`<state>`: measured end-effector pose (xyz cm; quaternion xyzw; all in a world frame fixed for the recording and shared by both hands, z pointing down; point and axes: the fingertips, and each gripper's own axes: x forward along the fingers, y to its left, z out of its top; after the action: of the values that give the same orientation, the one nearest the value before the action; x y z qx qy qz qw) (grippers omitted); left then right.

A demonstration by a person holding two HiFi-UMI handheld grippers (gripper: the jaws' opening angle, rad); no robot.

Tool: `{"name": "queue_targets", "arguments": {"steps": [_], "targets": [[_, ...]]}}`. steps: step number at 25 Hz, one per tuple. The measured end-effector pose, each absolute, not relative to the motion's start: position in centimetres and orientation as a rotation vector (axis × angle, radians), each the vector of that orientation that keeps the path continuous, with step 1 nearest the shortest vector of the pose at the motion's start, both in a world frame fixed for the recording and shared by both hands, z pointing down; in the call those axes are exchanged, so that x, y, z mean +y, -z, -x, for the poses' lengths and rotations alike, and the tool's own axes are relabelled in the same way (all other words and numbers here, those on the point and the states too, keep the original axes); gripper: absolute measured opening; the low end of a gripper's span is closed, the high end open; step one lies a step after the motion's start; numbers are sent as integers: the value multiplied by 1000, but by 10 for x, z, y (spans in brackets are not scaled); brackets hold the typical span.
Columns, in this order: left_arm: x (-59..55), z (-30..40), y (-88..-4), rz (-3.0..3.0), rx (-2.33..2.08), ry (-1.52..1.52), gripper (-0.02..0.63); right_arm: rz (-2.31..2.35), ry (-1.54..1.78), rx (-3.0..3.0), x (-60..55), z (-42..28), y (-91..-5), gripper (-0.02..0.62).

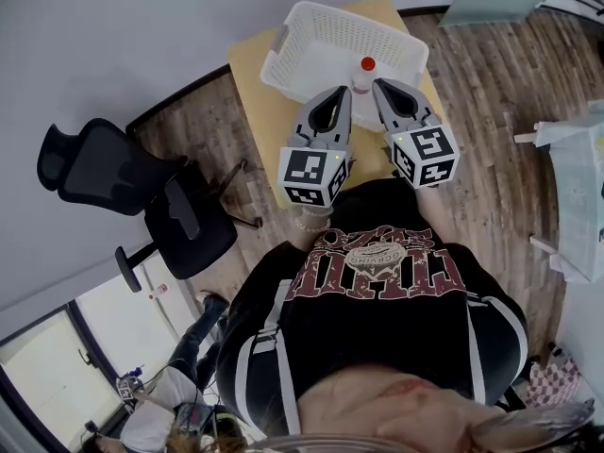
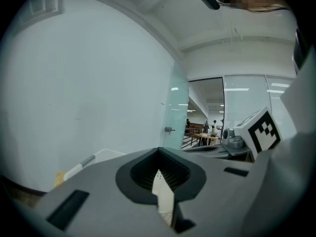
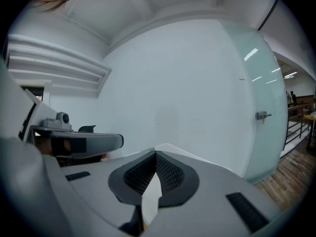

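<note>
I hold both grippers up in front of the person's chest, above a small yellow table (image 1: 255,83). My left gripper (image 1: 346,91) is shut with nothing between its jaws, and in the left gripper view (image 2: 159,148) the tips meet against a white wall. My right gripper (image 1: 376,85) is shut and empty too, its jaws closed to a point in the right gripper view (image 3: 155,152). A small bottle with a red cap (image 1: 364,72) stands just beyond the two tips, at the near rim of a white basket (image 1: 302,26). Whether the bottle stands inside the basket I cannot tell.
A black office chair (image 1: 132,192) stands left of the table on the wood floor (image 1: 491,83). A white table (image 1: 580,187) is at the right edge. A frosted glass door (image 3: 266,117) is in the wall ahead. The basket's rim (image 2: 79,168) shows low left.
</note>
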<state>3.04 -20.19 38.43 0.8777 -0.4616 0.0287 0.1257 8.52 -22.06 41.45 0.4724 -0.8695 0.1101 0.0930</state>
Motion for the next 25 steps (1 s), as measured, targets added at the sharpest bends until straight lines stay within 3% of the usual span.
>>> {"name": "queue_targets", "arguments": {"steps": [25], "targets": [[-230, 0, -393, -2521, -1360, -86, 46, -1407, -332, -2332, -276, -90, -475, 20]]}}
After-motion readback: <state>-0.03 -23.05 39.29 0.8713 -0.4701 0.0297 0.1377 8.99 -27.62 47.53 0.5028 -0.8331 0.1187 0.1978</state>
